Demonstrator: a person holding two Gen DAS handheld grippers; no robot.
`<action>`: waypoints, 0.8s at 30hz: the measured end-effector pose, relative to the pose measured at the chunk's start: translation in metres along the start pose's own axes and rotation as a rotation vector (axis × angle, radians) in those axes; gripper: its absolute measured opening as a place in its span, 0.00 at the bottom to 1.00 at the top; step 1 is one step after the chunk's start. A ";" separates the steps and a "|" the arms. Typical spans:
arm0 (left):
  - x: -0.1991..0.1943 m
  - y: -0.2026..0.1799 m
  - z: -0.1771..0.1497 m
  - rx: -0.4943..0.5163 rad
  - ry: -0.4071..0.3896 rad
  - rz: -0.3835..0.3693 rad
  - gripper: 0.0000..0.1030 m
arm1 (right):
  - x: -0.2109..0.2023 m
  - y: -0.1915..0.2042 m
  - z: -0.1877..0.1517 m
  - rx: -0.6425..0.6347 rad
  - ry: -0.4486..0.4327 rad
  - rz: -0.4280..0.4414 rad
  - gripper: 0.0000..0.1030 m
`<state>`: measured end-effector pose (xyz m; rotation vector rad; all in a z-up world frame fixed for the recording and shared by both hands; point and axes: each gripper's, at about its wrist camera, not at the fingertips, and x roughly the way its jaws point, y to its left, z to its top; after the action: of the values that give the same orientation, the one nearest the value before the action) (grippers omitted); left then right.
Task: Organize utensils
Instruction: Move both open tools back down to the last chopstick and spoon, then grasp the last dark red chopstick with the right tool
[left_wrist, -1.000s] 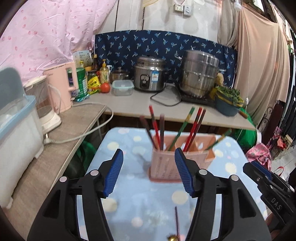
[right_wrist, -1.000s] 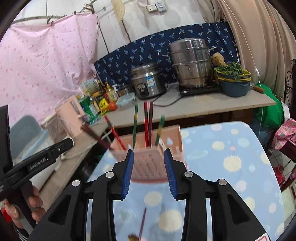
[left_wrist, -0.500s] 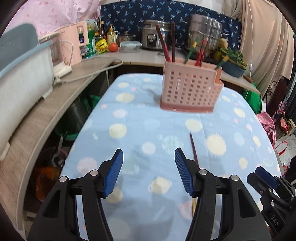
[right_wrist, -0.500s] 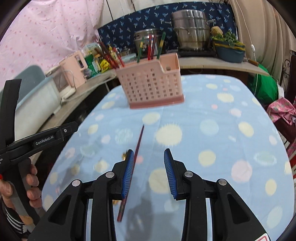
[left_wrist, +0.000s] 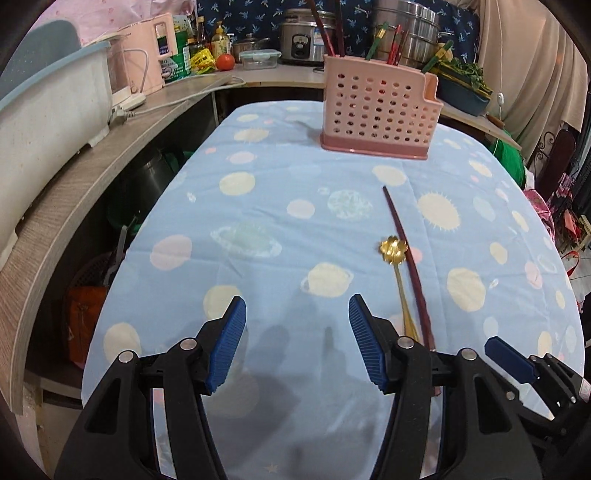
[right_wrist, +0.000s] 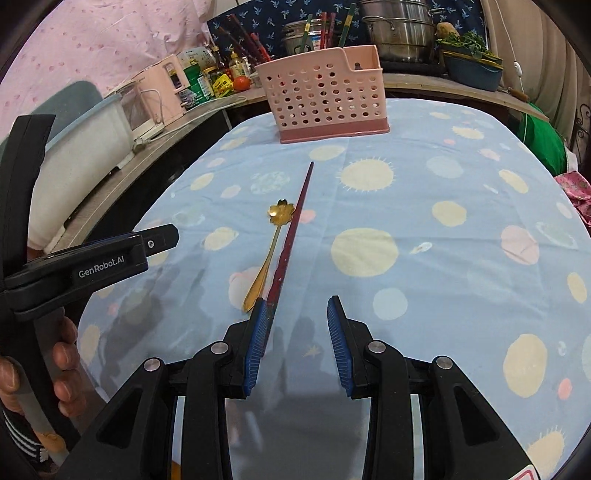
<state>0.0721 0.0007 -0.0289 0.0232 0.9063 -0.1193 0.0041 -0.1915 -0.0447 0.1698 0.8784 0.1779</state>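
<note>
Now, jaws: left gripper (left_wrist: 295, 339) parted wide, nothing between its pads; right gripper (right_wrist: 295, 343) parted less, nothing gripped.
Change: a second ago both views looked level at the caddy with the kitchen counter behind; both grippers have since come down and tilted toward the cloth.
Utensils: dark red chopstick (right_wrist: 291, 229) and gold flower-bowled spoon (right_wrist: 271, 243) lie side by side on the blue planet-print tablecloth (right_wrist: 424, 221), near end of the chopstick just beside the right gripper's left pad.
Caddy: pink perforated caddy (left_wrist: 376, 107) upright at far end, chopsticks standing in it.
Obstruction: none between jaws and utensils.
Views: only the right wrist view shows the person's hand (right_wrist: 44, 373) on the left gripper's handle.
</note>
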 end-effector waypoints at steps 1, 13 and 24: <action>0.001 0.001 -0.003 -0.002 0.007 0.002 0.53 | 0.002 0.003 -0.001 -0.003 0.005 0.003 0.32; 0.012 0.006 -0.016 -0.012 0.058 0.003 0.54 | 0.018 0.026 -0.013 -0.080 0.017 -0.037 0.24; 0.009 -0.006 -0.017 0.006 0.059 -0.037 0.63 | 0.012 -0.001 -0.010 -0.025 -0.008 -0.092 0.07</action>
<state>0.0639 -0.0051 -0.0460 0.0162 0.9658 -0.1563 0.0033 -0.1893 -0.0602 0.1063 0.8736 0.1026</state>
